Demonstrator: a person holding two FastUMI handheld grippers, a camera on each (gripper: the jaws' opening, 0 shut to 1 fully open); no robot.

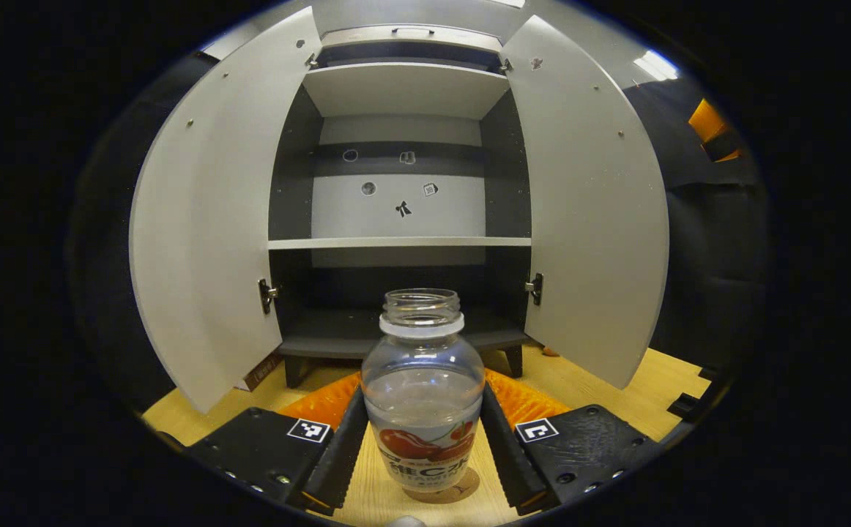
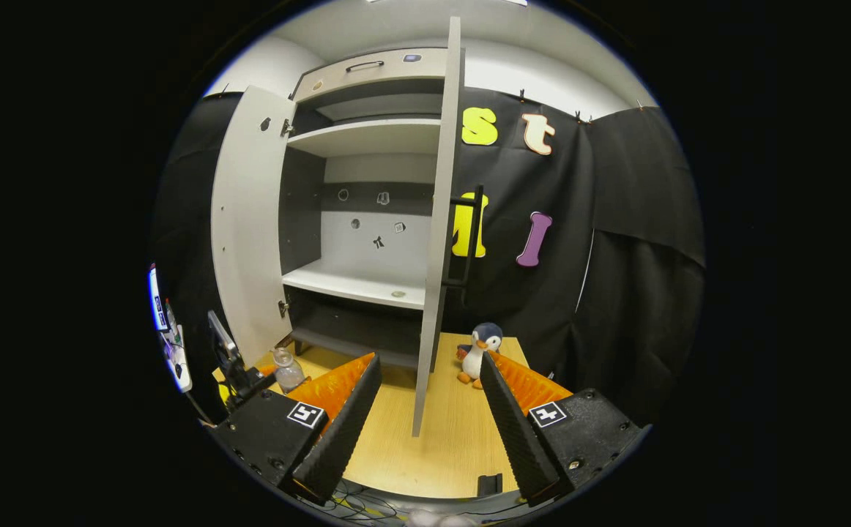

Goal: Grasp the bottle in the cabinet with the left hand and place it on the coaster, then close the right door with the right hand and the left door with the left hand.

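A clear, capless bottle (image 1: 423,395) with a red-printed label stands upright on a round brown coaster (image 1: 462,489) on the wooden table. My left gripper (image 1: 423,391) is open around it, its fingers close against both sides of the bottle. Behind it the cabinet (image 1: 400,241) has its left door (image 1: 206,234) and right door (image 1: 594,219) swung wide. In the right gripper view my right gripper (image 2: 429,362) is open and holds nothing. It faces the right door (image 2: 436,241) edge-on, a little short of it. The bottle (image 2: 288,371) and left gripper (image 2: 239,373) show at far left.
A penguin toy (image 2: 478,353) sits on the table (image 2: 440,446) right of the right door, near my right finger. A black handle (image 2: 473,234) sticks out from that door's outer face. The cabinet shelves hold only small stickers on the back wall.
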